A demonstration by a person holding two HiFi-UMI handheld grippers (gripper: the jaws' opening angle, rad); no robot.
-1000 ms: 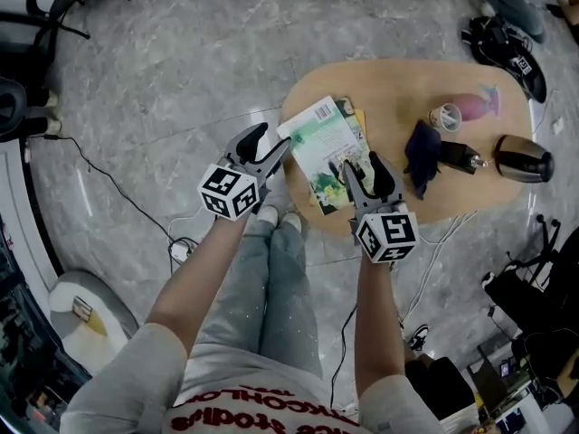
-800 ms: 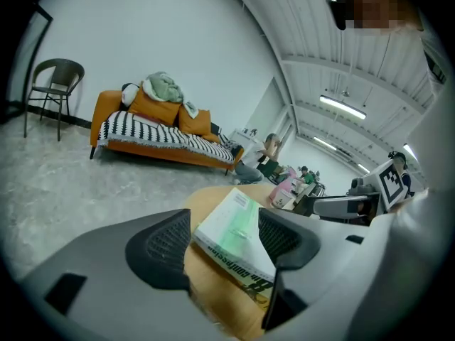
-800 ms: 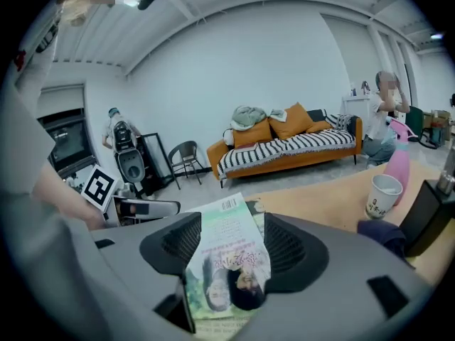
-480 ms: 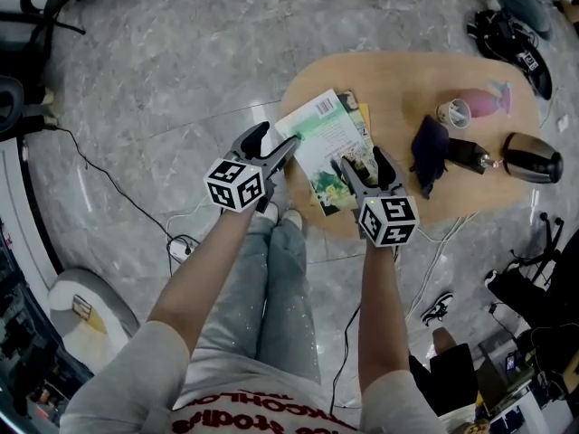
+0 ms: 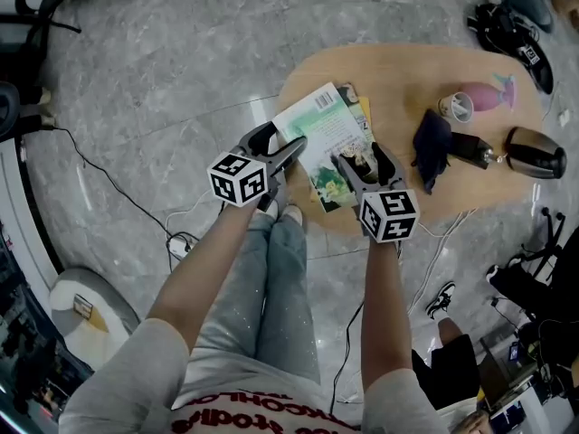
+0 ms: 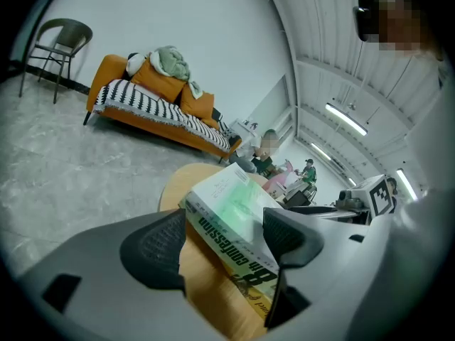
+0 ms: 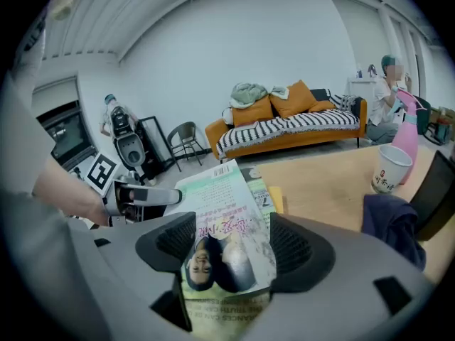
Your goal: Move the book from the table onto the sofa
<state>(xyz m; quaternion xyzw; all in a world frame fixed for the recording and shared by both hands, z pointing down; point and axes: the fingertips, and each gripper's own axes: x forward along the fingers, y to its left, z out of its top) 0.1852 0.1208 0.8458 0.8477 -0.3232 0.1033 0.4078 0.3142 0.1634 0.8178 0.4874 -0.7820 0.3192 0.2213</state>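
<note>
The book, with a pale green and white cover, lies on top of a small stack at the near left end of the oval wooden table. My left gripper straddles the book's left corner. Its jaws have just been opening, with the spine between the pads. My right gripper stands over the book's near edge, and its jaws have also just been opening around the cover. Neither gripper's pads press on the book. The orange sofa with a striped throw stands across the floor.
On the table's right half are a dark cloth, a paper cup, a pink bottle, a black device and a dark kettle. Cables run over the grey floor. A chair stands left of the sofa.
Both grippers have come down onto the book and their jaws have opened wider. The book has not moved.
</note>
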